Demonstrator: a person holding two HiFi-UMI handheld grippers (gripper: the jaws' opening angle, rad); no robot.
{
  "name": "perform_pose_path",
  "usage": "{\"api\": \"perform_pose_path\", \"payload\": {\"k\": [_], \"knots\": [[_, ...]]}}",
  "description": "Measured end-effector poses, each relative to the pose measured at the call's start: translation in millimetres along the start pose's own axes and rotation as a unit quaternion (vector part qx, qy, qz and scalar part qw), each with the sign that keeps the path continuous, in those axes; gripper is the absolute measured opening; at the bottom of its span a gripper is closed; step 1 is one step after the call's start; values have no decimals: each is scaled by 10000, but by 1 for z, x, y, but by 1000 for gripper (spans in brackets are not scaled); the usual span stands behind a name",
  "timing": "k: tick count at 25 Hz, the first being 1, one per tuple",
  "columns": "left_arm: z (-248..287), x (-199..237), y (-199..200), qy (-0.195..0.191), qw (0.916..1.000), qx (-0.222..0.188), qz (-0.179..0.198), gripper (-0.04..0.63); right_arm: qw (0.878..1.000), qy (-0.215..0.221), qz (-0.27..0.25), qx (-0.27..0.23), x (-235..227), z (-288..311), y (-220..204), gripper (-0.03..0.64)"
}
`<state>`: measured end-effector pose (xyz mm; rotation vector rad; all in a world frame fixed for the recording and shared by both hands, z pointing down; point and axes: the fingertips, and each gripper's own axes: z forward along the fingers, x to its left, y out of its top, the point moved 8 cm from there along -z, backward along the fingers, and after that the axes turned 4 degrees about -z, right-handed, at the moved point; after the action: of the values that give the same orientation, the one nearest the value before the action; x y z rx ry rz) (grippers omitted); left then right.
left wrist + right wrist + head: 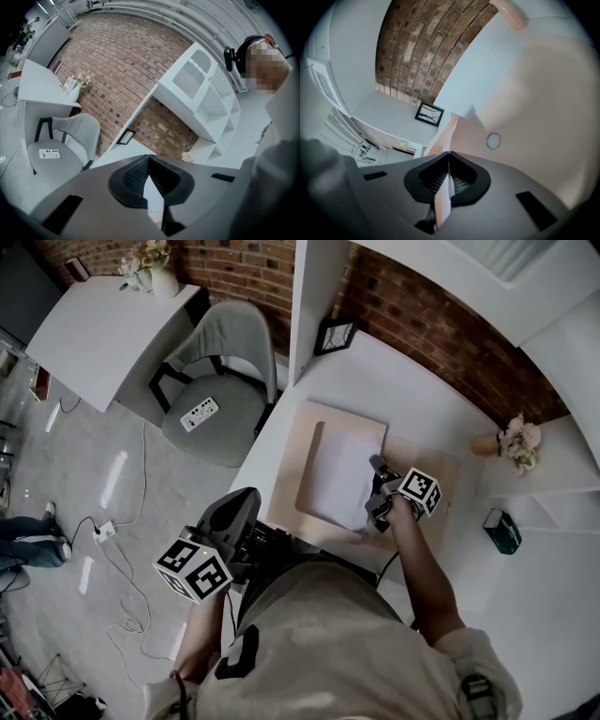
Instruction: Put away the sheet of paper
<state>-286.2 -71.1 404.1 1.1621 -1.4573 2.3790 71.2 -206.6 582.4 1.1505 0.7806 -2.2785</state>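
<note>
Centre of the head view: the right gripper (379,495) has its 2 jaws pinched tight on the right edge of the white sheet of paper (339,479), which lies over an open peach folder (424,463) on the white desk (394,381). Lower left, the left gripper (149,160) hangs off the desk, jaws together, empty.

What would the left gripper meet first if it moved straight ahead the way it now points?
Probably the brick wall behind the desk: the left gripper, jaws shut, seems to aim just above the desk top, right of the picture frame. Depth is unclear.
</note>
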Motion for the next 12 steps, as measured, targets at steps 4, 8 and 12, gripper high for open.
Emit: {"api": "perform_pose_path", "payload": {"k": [4, 8, 12], "knots": [[-1, -1, -1, 13, 10000, 19, -7, 17, 10000, 61, 15, 14, 2, 3, -2, 26], [-3, -1, -3, 58, 10000, 46, -15, 17, 9998, 181, 55, 60, 4, 8, -6, 27], [-5, -1, -5, 79, 10000, 58, -9, 17, 9992, 379, 74, 56, 7, 13, -9, 28]]}}
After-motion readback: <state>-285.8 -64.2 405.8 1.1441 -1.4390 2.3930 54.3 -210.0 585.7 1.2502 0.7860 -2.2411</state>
